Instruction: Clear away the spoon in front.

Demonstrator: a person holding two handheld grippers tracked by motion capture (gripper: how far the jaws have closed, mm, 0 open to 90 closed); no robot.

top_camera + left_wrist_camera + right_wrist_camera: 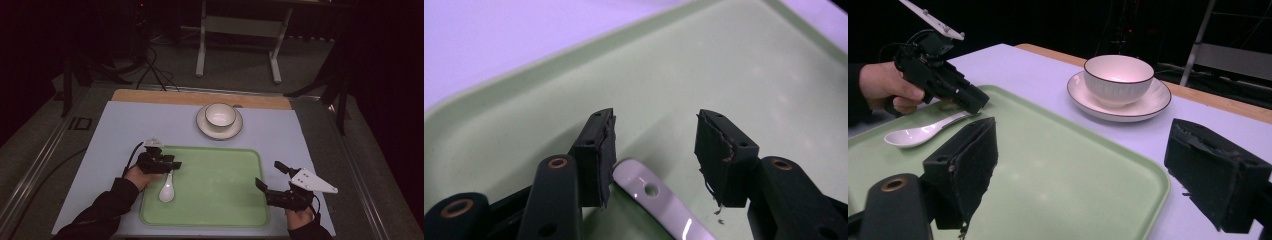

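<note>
Left gripper (174,164): jaws spread astride handle of white ceramic spoon (167,190), lying at left of pale green plastic tray (225,210) | right gripper (267,176): spread, empty, beside tray | you: centre handle between pads, then squeeze gently.

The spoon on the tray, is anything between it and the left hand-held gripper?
Nothing visible is. The left hand-held gripper is open right over the handle of the spoon, which lies on the bare green tray. The bowl stands off the tray.
</note>
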